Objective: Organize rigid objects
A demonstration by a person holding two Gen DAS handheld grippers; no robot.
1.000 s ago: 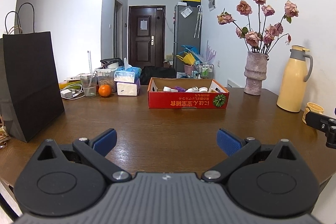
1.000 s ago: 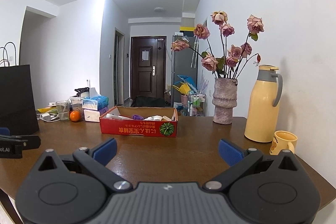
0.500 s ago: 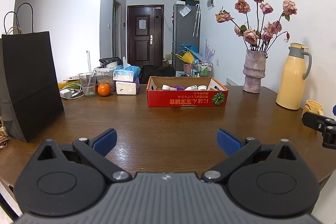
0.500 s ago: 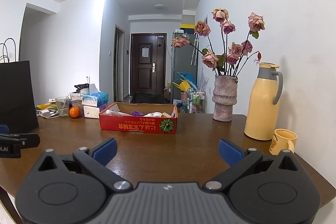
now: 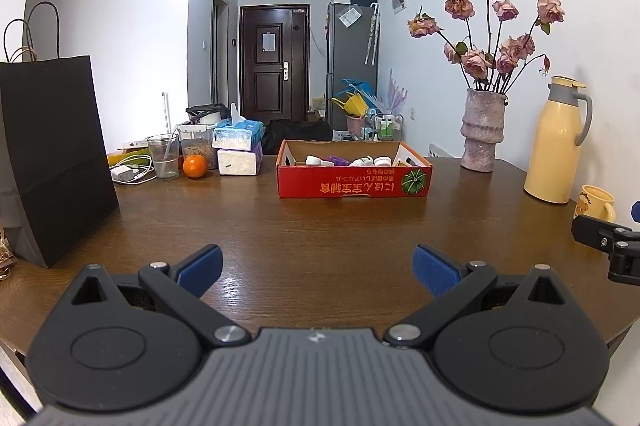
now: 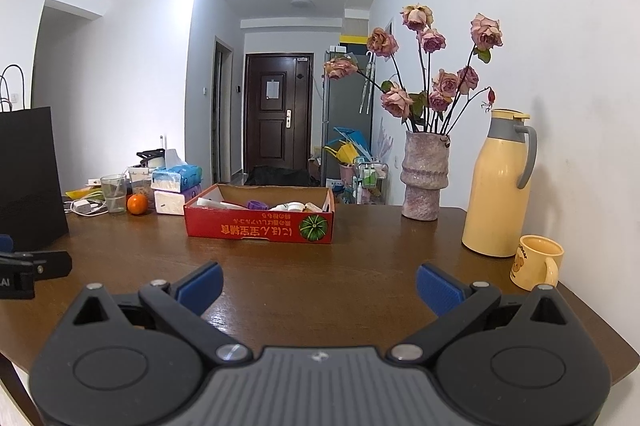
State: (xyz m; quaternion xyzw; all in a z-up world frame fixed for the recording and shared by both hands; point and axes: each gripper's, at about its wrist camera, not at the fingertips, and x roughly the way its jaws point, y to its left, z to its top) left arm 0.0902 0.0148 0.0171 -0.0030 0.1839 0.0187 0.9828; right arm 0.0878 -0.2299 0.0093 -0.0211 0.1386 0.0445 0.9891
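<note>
On the far middle of the tabletop (image 5: 320, 238) stands a red cardboard box (image 5: 354, 182), low and open at the top, and inside it lie the task's things: some small white bottles (image 5: 365, 160), a purple piece (image 5: 335, 160) and other small containers that I cannot tell apart. In the right wrist view the same box (image 6: 259, 224) shows a white tube or bottle lying on its side at the left end.

The left tongs (image 5: 316, 270) have their blue pads wide apart and hold nothing; they hover above bare wood, well apart from the box. The right tongs (image 6: 318, 284) are also spread apart and empty, and also well short of the box.

I judge that the bottles are light, stiff plastic, so they will not bend under the pads, but their round smooth sides may slip or roll. It seems better to take one across its body, near the middle, and not at the cap. They lie close together, so the pads need a free gap on both sides first. The box itself is thin cardboard and light; a push on one bottle may slide the whole box, so the other tongs could steady its wall.

Near the right edge stand a yellow thermos (image 6: 498, 186), a mug (image 6: 536, 262) and a vase with dried roses (image 6: 425, 178); the vase looks fragile.
</note>
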